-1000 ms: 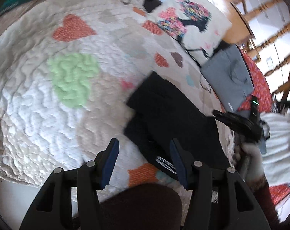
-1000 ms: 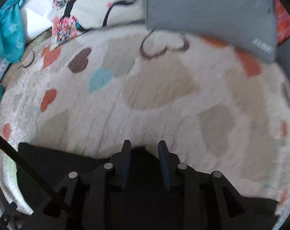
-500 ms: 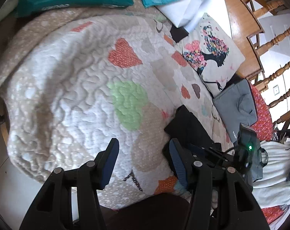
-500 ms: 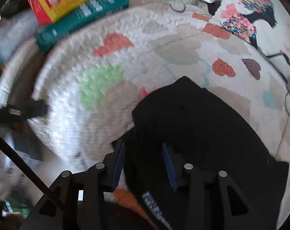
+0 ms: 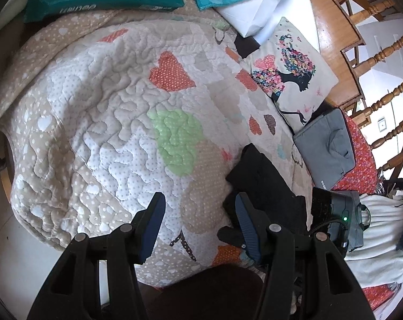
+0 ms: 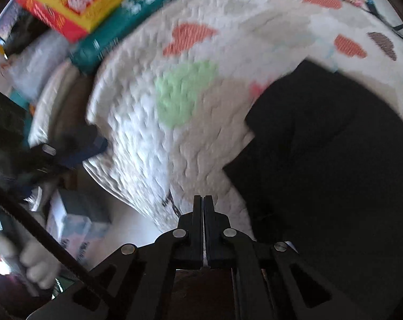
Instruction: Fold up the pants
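Folded black pants (image 5: 262, 184) lying on quilt (image 5: 116, 122). Left gripper (image 5: 198, 221) apart, empty, beside pants. Right gripper (image 6: 203, 202) pressed together, nothing between, at pants' edge.

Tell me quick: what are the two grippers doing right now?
Left gripper: open, holding nothing.
Right gripper: shut, nothing visibly held, beside the black pants.

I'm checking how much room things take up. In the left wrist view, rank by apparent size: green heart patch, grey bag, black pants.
Largest to smallest:
1. black pants, though partly hidden and nearest the camera
2. grey bag and green heart patch, too alike to rank.
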The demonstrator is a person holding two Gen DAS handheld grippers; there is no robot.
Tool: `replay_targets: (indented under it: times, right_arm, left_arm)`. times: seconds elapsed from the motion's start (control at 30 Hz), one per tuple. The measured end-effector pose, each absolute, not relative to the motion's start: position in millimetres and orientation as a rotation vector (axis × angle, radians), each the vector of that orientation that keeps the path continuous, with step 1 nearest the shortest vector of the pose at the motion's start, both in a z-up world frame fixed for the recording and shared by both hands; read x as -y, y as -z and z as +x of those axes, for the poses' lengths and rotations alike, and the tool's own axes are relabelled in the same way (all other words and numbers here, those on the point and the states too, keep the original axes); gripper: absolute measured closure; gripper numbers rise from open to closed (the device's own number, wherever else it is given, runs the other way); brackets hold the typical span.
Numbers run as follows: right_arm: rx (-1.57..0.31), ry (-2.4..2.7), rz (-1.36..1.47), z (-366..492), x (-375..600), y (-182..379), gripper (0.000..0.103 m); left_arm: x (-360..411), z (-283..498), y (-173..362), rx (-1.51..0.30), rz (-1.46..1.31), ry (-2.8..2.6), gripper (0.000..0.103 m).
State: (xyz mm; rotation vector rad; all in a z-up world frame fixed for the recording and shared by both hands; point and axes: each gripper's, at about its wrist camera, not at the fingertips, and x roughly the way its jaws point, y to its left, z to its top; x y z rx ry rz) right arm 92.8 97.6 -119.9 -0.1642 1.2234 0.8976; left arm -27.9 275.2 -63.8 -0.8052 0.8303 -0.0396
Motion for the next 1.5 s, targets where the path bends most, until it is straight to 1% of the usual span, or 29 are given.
replay_targets:
  times: [0.07, 0.1, 0.13, 0.2, 0.23, 0.27, 0.43, 0.6, 0.67, 0.77, 0.93, 1.17, 1.3, 1.5]
  right_arm:
    - [-1.196, -0.903, -0.136, 89, -91, 112, 0.100]
    - [-1.182, -0.898, -0.129, 88, -85, 106, 0.099]
    - [-1.159, -0.886, -0.120, 86, -74, 99, 0.095]
    - [-1.124, -0.845, -0.096, 81, -48, 88, 0.083]
    - [-1.113, -0.820, -0.076, 80, -34, 85, 0.070]
    - [-1.103, -0.785, -0.036, 77, -11, 82, 0.061]
    - [-1.065, -0.561, 0.191, 57, 120, 79, 0.060]
    - [-0.987, -0.262, 0.455, 6, 281, 84, 0.060]
    - [-0.950, -0.159, 0.559, -22, 338, 90, 0.056]
    - [-0.907, -0.073, 0.679, -53, 395, 103, 0.052]
    - [-0.849, -0.065, 0.791, -73, 432, 126, 0.049]
    - [-0.815, -0.077, 0.769, -57, 428, 137, 0.046]
    - [-0.793, -0.086, 0.710, -44, 426, 135, 0.046]
    - [-0.805, -0.102, 0.695, -25, 428, 146, 0.046]
  left_arm:
    - [-275, -30, 59, -0.824, -0.785, 0.033, 0.050]
    - [-274, -30, 57, -0.822, -0.780, 0.032, 0.050]
    - [-273, -30, 56, -0.820, -0.776, 0.035, 0.050]
    - [-267, -28, 54, -0.826, -0.767, 0.048, 0.049]
    - [-261, -25, 54, -0.837, -0.755, 0.058, 0.049]
    - [-254, -23, 54, -0.849, -0.741, 0.069, 0.049]
    - [-204, -9, 47, -0.913, -0.644, 0.164, 0.049]
    - [-133, 10, 27, -0.947, -0.511, 0.305, 0.049]
    - [-98, 19, 20, -0.966, -0.463, 0.375, 0.049]
    - [-27, 36, 10, -0.995, -0.324, 0.499, 0.049]
    - [98, 57, 4, -1.038, -0.110, 0.734, 0.048]
    - [258, 95, 32, -1.122, 0.142, 0.950, 0.048]
    - [320, 115, 52, -1.126, 0.259, 0.990, 0.048]
    - [375, 126, 77, -1.123, 0.389, 1.048, 0.048]
